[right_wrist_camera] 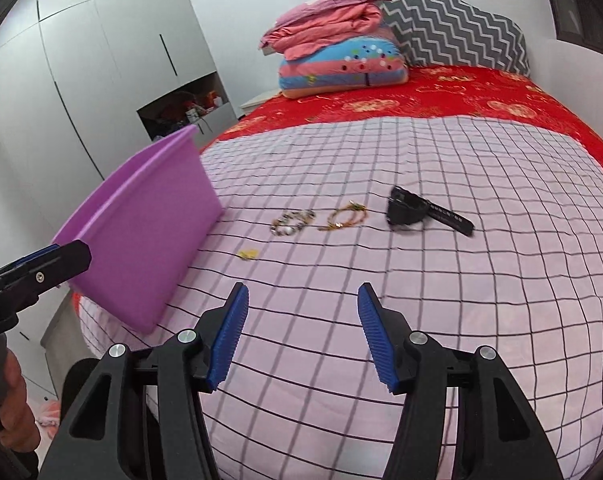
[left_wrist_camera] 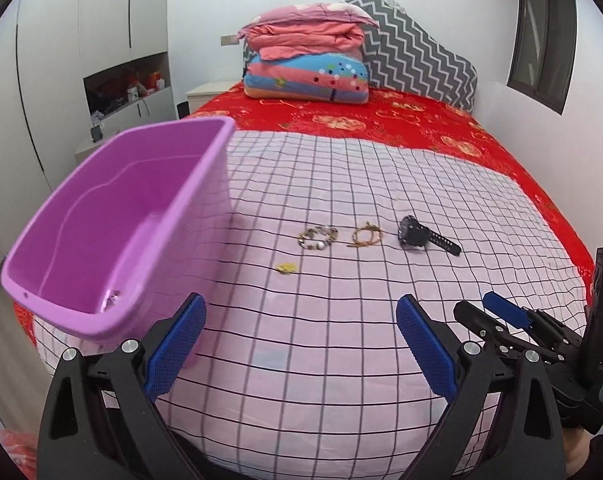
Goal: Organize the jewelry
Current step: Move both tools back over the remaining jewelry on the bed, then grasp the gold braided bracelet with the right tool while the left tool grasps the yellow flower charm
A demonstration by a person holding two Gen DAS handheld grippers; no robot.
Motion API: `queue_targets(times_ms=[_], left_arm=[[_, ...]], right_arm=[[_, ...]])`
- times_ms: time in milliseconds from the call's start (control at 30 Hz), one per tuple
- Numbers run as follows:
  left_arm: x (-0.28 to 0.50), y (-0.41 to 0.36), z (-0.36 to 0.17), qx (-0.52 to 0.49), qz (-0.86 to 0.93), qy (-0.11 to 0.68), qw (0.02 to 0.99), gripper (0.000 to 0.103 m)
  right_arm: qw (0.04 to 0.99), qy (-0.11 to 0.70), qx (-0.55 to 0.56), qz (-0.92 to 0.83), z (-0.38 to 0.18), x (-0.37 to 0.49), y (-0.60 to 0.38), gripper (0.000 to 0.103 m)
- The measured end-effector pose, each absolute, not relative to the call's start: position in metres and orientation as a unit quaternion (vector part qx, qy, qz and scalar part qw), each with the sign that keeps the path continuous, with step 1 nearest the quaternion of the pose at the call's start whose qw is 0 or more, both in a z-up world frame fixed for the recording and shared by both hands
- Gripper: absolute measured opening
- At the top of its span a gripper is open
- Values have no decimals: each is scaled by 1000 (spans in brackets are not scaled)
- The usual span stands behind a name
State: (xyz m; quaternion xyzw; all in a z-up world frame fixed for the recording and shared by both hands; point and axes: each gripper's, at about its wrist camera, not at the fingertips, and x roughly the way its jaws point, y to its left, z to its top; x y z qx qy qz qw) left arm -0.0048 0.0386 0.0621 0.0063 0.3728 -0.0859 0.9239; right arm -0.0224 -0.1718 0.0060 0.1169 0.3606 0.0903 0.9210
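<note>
Step in hand: we judged this the approach, with nothing picked up yet and all pieces lying on the bed (left_wrist_camera: 341,340).
Left tongs (left_wrist_camera: 301,344): jaws stood wide, nothing between the blue pads.
Right tongs (right_wrist_camera: 303,336): jaws parted at a middling width and empty, over the checked sheet.
Jewelry: beaded bracelet (left_wrist_camera: 318,237), gold cord bracelet (left_wrist_camera: 366,236) and black watch (left_wrist_camera: 423,236) lay in a row mid-bed, apart from one another; a small yellow piece (left_wrist_camera: 286,267) lay nearer us.
Bin: purple plastic bin (left_wrist_camera: 113,232) stood at the left edge of the bed; something small showed at its bottom, too blurred to name.
Next move: we judged a low, narrow pinch was called for on a thin piece lying flat on soft cloth.
Edges: the bin sat close to the bed's left side, so a push could tip it off.
Open room: bare sheet lay between tongs and jewelry; folded quilts (left_wrist_camera: 307,60) were well back.
</note>
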Motion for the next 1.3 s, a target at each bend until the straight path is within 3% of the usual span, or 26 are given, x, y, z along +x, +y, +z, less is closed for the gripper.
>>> queue_targets(times_ms=[367, 833, 1300], left_arm=[[41, 18, 1, 16, -48, 410, 911, 94], [141, 23, -79, 6, 21, 454, 891, 94], [185, 33, -116, -27, 40, 473, 880, 94]], right_arm=[[909, 391, 121, 79, -41, 16, -189, 55], [897, 423, 91, 89, -91, 131, -176, 55], [894, 437, 54, 88, -115, 203, -160, 55]])
